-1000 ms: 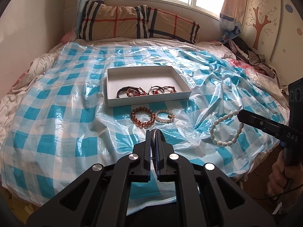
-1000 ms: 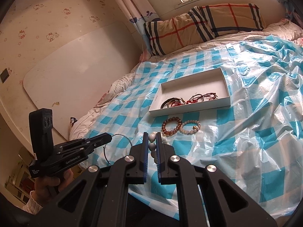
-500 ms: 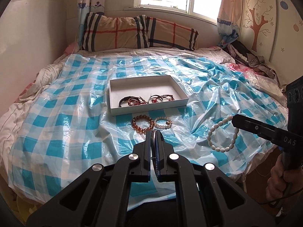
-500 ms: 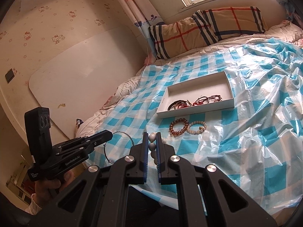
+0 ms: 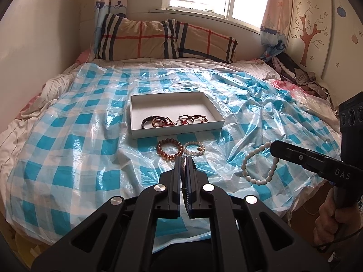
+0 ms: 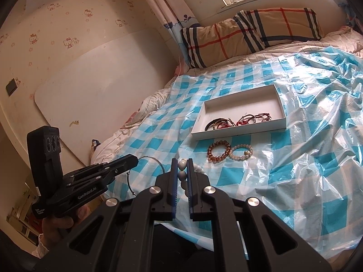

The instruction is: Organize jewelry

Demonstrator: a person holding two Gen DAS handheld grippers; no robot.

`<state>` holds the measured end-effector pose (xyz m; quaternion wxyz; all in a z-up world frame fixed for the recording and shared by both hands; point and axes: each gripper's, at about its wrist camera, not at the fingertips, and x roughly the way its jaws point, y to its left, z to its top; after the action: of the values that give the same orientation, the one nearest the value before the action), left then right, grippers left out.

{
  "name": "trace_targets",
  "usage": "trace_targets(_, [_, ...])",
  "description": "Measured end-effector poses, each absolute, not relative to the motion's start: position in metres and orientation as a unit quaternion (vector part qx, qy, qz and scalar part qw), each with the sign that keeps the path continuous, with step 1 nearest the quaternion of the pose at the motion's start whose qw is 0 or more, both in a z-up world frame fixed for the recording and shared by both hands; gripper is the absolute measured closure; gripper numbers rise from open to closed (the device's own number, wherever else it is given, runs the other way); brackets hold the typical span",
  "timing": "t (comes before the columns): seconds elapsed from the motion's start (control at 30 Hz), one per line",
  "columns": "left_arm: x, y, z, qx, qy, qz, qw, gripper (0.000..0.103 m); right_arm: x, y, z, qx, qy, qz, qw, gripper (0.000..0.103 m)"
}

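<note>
A bed covered by a blue-checked plastic sheet (image 5: pixel 68 149) fills both views. A white tray (image 5: pixel 174 129), its long axis across the left wrist view, lies at 12 o'clock from the left gripper (image 5: pixel 183 158) and already holds several bracelets. Just before its near wall, an amber bead bracelet (image 5: pixel 169 150) and a pale bead bracelet (image 5: pixel 194 148) lie side by side, touching.

The right gripper (image 6: pixel 182 162) is clamped on a white bead bracelet (image 5: pixel 259 165), hanging as a loop above the sheet. The left gripper is pinched on a thin wire bangle (image 6: pixel 145 174).

From the right fingers the tray lies at about 1 o'clock; judged roughly equally near to both hands.
</note>
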<state>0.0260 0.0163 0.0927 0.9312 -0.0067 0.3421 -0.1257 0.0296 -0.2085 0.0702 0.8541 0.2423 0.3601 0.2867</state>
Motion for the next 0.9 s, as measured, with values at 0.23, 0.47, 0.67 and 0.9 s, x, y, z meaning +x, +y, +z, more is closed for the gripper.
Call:
trace_targets(0.23, [0.027, 0.017, 0.093, -0.007, 0.342, -0.126, 0.931, 0.099, 0.030, -0.208, 0.070, 0.242, 0.359, 0.287, 0.854, 0.094])
trace_targets(0.47, [0.028, 0.017, 0.093, -0.006, 0.339, -0.128, 0.932, 0.099, 0.029, -0.207, 0.075, 0.243, 0.353, 0.289, 0.856, 0.095])
trace_targets(0.67, [0.027, 0.016, 0.094, -0.004, 0.338, -0.127, 0.932, 0.099, 0.026, -0.210, 0.080, 0.245, 0.346, 0.293, 0.857, 0.094])
trace_targets(0.9, [0.026, 0.015, 0.094, -0.005, 0.338, -0.128, 0.932, 0.099, 0.025, -0.215, 0.082, 0.250, 0.339, 0.295, 0.858, 0.094])
